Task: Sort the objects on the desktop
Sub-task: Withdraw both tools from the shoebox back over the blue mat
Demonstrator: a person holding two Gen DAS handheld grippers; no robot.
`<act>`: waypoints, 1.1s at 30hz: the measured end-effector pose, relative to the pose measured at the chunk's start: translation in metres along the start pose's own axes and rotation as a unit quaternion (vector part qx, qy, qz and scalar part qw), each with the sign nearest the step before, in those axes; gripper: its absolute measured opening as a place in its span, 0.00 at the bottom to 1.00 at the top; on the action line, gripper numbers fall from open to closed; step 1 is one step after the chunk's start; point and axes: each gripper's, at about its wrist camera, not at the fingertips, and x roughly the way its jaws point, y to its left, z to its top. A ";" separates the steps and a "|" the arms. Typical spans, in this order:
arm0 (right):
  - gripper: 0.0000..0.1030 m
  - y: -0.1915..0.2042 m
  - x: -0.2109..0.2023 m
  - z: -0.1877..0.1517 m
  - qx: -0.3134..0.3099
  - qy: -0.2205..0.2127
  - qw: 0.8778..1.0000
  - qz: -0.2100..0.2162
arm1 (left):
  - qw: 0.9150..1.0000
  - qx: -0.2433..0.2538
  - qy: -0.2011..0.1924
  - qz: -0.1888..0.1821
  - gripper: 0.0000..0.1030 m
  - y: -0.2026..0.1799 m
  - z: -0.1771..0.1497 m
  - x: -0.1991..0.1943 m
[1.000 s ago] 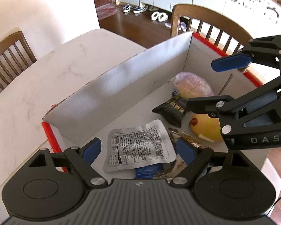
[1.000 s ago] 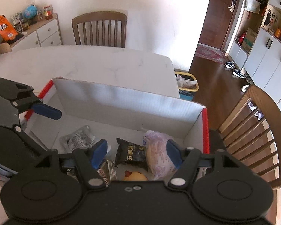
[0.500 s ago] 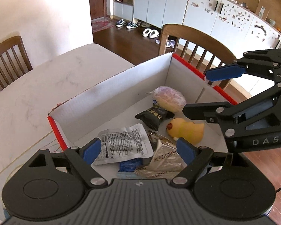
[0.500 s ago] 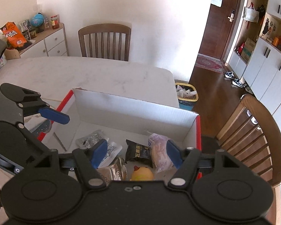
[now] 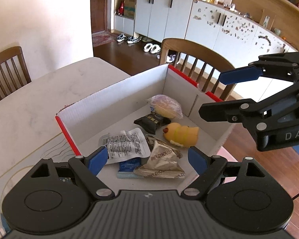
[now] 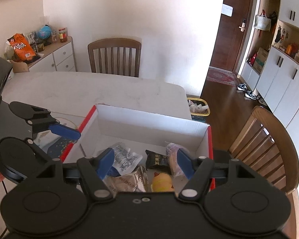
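A white cardboard box with red edges (image 5: 117,93) (image 6: 149,119) stands on the marble table. In it lie a yellow duck toy (image 5: 182,134) (image 6: 162,182), a black snack pack (image 5: 151,120) (image 6: 156,160), a wrapped bun (image 5: 166,105) (image 6: 172,159), a silver pouch (image 5: 126,146) (image 6: 123,156), a brown-silver bag (image 5: 161,164) (image 6: 127,182) and a blue item (image 5: 127,166). My left gripper (image 5: 147,159) is open and empty above the box's near side. My right gripper (image 6: 145,161) is open and empty above the box; it also shows in the left wrist view (image 5: 225,93).
Wooden chairs stand at the table's far side (image 6: 114,56) and right side (image 6: 267,151) (image 5: 195,61). A yellow waste bin (image 6: 198,108) sits on the floor beyond the table. A cabinet with snacks (image 6: 49,57) is at the far left. The marble table (image 5: 29,107) extends left of the box.
Both grippers have risen and pulled back from the box, staying open and empty. The box and its contents look smaller and have not moved.
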 end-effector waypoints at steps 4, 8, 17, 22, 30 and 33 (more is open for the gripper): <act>0.68 0.009 -0.012 -0.003 0.004 -0.011 1.000 -0.004 | 1.000 -0.002 -0.012 -0.009 0.85 0.001 -0.010 -0.013; 0.68 0.022 -0.025 -0.005 0.005 -0.026 1.000 -0.011 | 1.000 -0.005 -0.025 -0.012 0.85 0.004 -0.020 -0.030; 0.70 0.054 -0.038 -0.012 0.006 -0.044 0.999 -0.020 | 0.998 -0.007 -0.053 -0.026 0.85 0.011 -0.048 -0.071; 0.74 0.074 -0.040 -0.016 0.011 -0.049 0.999 -0.020 | 0.997 -0.019 -0.064 -0.024 0.93 0.025 -0.064 -0.090; 0.80 0.105 -0.041 -0.018 0.012 -0.058 0.998 -0.018 | 0.996 -0.041 -0.078 -0.021 0.96 0.051 -0.086 -0.115; 0.83 0.115 -0.040 -0.019 0.014 -0.059 0.998 -0.015 | 0.996 -0.042 -0.081 -0.015 0.97 0.061 -0.093 -0.123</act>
